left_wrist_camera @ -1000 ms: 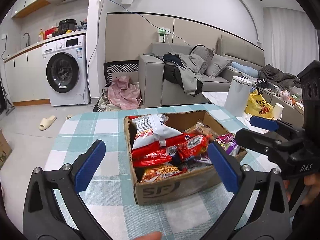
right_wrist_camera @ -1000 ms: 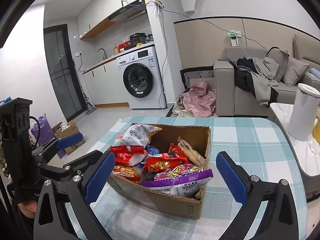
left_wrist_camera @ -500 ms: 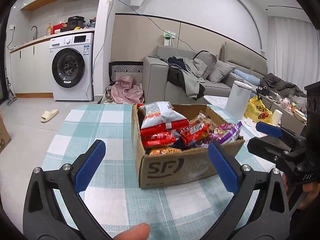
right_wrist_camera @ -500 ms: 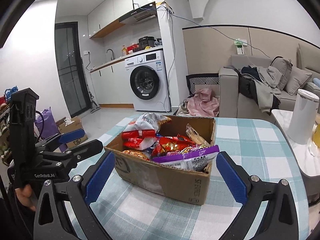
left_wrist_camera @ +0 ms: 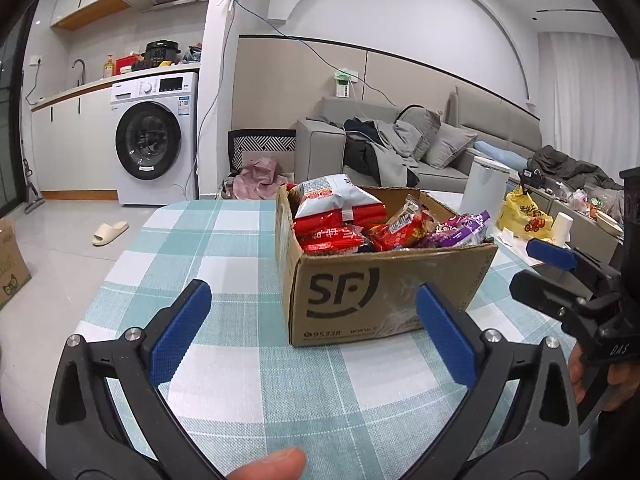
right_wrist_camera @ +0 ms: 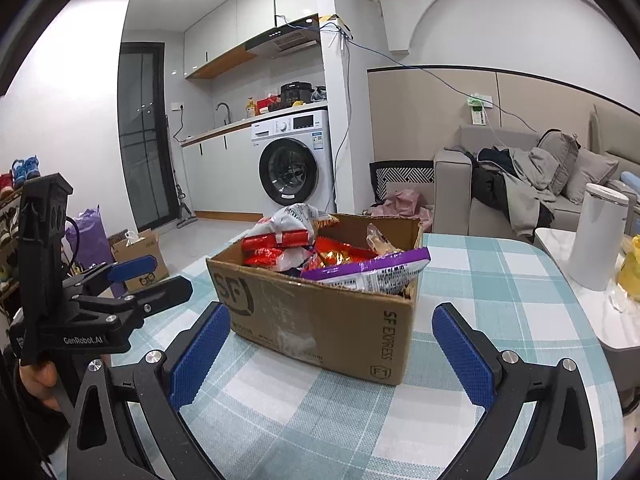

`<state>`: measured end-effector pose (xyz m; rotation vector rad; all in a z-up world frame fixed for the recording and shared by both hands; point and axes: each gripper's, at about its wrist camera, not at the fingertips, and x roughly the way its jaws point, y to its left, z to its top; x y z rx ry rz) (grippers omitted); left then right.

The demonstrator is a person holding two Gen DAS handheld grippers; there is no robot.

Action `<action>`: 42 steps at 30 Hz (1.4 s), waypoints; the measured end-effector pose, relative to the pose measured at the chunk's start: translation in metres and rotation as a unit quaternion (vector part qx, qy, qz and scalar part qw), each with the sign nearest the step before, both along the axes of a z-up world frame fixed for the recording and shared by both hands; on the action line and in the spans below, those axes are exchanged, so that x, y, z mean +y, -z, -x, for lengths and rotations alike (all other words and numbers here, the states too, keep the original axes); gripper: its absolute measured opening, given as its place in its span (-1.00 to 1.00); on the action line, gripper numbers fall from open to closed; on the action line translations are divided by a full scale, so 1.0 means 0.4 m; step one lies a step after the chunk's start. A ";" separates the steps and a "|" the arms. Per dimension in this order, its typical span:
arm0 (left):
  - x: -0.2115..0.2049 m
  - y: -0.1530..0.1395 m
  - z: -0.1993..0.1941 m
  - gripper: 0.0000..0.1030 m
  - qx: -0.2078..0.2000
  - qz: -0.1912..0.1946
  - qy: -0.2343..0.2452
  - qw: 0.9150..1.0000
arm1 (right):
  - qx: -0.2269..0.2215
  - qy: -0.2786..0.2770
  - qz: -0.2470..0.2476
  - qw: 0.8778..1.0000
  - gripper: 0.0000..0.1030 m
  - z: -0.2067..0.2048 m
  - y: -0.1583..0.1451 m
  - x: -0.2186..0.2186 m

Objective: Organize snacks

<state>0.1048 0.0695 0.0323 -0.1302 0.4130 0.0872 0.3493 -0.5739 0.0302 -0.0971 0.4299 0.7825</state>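
Observation:
A brown cardboard box [left_wrist_camera: 384,296] [right_wrist_camera: 320,316] marked SF stands on the teal-and-white checked tablecloth [left_wrist_camera: 224,240] [right_wrist_camera: 500,280], filled with snack packets. A white-and-red bag [left_wrist_camera: 340,196] [right_wrist_camera: 288,224] sticks up at its far left, red packets [left_wrist_camera: 332,236] lie beneath, and a purple packet [left_wrist_camera: 460,228] [right_wrist_camera: 372,268] hangs over the near right corner. My left gripper [left_wrist_camera: 312,320] is open, low over the cloth in front of the box. My right gripper [right_wrist_camera: 332,340] is open too, facing the box's near corner. Each gripper shows at the edge of the other's view.
A white cylindrical bin [right_wrist_camera: 596,236] and a yellow bag [left_wrist_camera: 524,216] stand off the table's right side. Beyond are a grey sofa [left_wrist_camera: 400,148] with clothes, a washing machine [left_wrist_camera: 152,140], a slipper [left_wrist_camera: 110,232] and cardboard boxes [right_wrist_camera: 140,256] on the floor.
Both grippers have dropped lower and pulled back from the box, so I see its front face instead of looking down into it. Both stay open.

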 end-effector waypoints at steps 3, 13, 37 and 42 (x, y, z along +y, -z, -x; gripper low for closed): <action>0.000 0.008 0.015 0.97 -0.006 -0.005 -0.003 1.000 | -0.001 -0.001 -0.003 1.000 0.99 0.009 0.013 -0.006; -0.005 0.020 0.038 0.97 -0.024 -0.016 -0.001 1.000 | -0.018 0.001 -0.013 1.000 0.99 0.027 0.022 -0.015; -0.006 0.040 0.020 0.98 -0.017 -0.015 0.009 1.000 | -0.037 0.004 -0.011 0.999 0.99 0.046 0.032 -0.008; -0.015 0.041 0.028 0.98 -0.021 -0.024 0.013 0.999 | -0.036 0.004 -0.012 0.999 0.99 0.044 0.032 -0.010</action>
